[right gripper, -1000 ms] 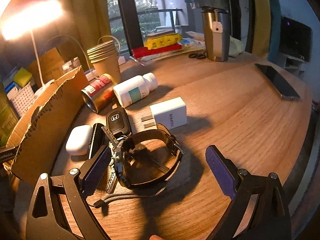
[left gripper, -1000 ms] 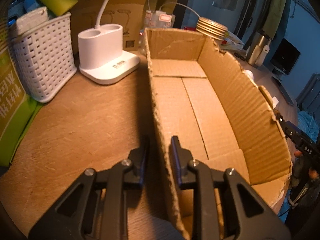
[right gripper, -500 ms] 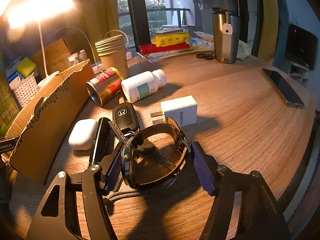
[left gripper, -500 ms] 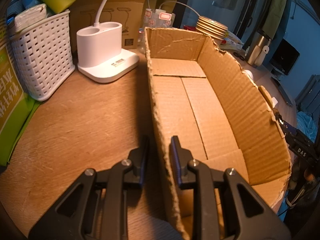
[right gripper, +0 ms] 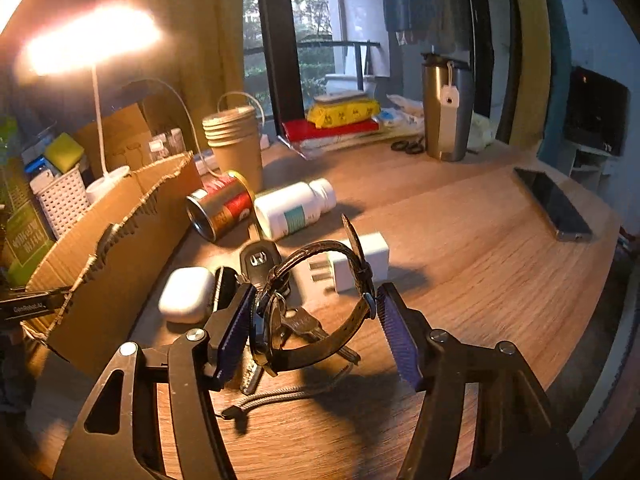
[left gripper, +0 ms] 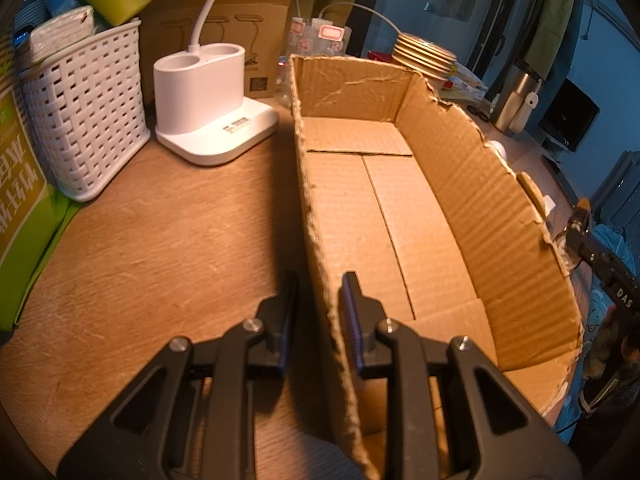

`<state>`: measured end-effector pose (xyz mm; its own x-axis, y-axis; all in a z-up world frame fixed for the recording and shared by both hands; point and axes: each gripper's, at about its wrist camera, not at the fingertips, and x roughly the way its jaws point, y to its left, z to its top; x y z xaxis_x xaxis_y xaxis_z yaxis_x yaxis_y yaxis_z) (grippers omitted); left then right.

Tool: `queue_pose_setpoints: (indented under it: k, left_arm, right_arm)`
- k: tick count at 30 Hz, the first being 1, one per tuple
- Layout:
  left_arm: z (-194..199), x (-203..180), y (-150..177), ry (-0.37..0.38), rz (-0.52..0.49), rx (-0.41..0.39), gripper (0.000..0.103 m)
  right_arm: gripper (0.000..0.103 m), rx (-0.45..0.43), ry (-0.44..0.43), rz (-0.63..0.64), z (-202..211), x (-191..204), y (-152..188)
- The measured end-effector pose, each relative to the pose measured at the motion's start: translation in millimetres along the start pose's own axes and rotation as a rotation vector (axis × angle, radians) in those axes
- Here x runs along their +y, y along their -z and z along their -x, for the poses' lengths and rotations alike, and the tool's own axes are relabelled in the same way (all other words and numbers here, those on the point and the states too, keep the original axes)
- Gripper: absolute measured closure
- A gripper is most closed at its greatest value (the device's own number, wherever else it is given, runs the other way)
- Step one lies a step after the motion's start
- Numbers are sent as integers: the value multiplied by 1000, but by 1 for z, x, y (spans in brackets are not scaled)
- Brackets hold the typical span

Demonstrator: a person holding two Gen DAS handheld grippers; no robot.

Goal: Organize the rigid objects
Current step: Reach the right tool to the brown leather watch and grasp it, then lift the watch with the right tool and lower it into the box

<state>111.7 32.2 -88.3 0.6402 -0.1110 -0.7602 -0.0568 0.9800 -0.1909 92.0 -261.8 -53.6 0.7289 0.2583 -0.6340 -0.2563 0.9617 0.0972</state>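
The left gripper [left gripper: 318, 300] is clamped on the near wall of the empty cardboard box [left gripper: 480, 200]. The right gripper's [right gripper: 316, 328] jaws have just been closing and now pinch a leather-strapped wristwatch [right gripper: 320, 304], lifted above the car key [right gripper: 258, 258] ahead of them.

A dark leather wristwatch [right gripper: 320, 320] hangs tilted at lower centre, its strap looped. Behind it on the worktop [right gripper: 480, 248] lie a car key [right gripper: 258, 258], white earbud case [right gripper: 186, 294], white charger [right gripper: 360, 266], white pill bottle [right gripper: 294, 208] and red can [right gripper: 220, 210], both toppled. The open cardboard box [left gripper: 400, 208] sits empty
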Motion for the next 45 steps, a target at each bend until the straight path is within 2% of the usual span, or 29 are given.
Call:
queue_pose_setpoints:
  k: [11,22,32,38,45]
  left_arm:
    - [0,0,0,1,1,1,80]
    - [0,0,0,1,2,1,80]
    - [0,0,0,2,3,1,80]
    - [0,0,0,2,3,1,80]
    - [0,1,0,3,3,1,79]
  right_arm:
    - [38,-94,-75,21,26,25,-25]
    - [38,-139,-185,78,39,70,-39]
    - [38,-123,-331,154,40,124,-37]
    - [38,-82,-366,202,32,147,-26]
    - [38,-43,-375,208,26,151,-18]
